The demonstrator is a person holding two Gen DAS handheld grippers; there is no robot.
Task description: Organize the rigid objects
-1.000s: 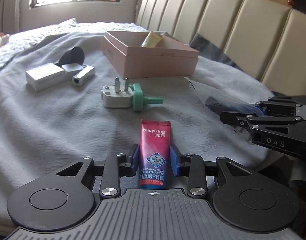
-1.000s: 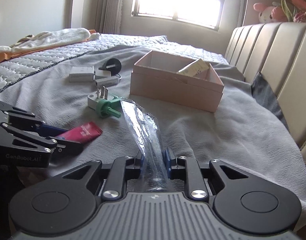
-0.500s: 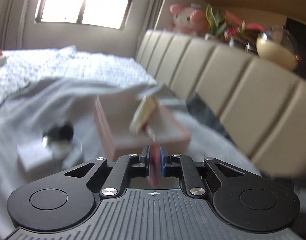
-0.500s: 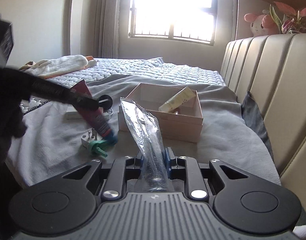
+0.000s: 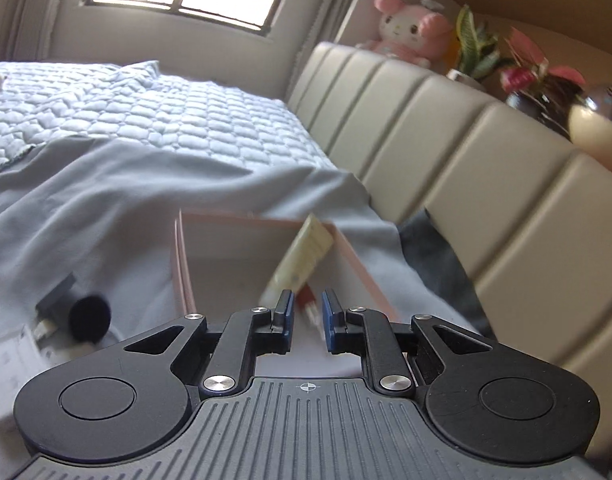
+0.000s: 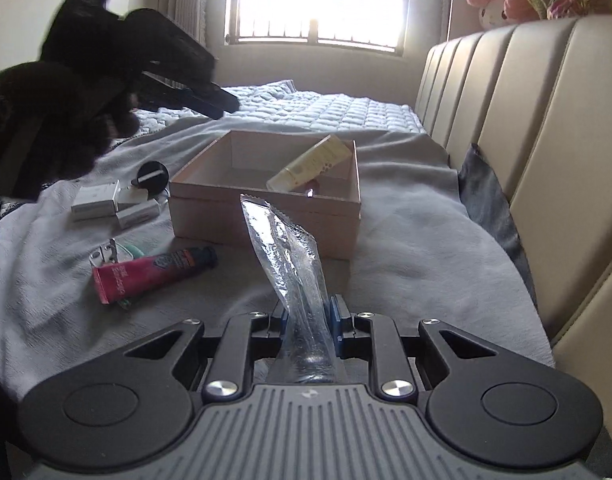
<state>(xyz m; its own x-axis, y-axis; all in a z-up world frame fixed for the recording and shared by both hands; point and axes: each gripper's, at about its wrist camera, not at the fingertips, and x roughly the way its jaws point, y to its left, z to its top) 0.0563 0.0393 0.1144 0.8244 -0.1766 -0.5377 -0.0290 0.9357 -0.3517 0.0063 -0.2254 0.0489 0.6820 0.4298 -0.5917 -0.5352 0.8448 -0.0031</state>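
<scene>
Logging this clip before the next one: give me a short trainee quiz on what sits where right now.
1. True or false: the red toothpaste tube lies inside the pink box.
2. What are the jaws of the right gripper closed on? A) clear plastic bag B) the red toothpaste tube C) nothing
3. Fill in: the cream tube leans inside the ___.
Key: 1 false, it lies on the blanket in front of the box; 2 A; 3 pink box.
</scene>
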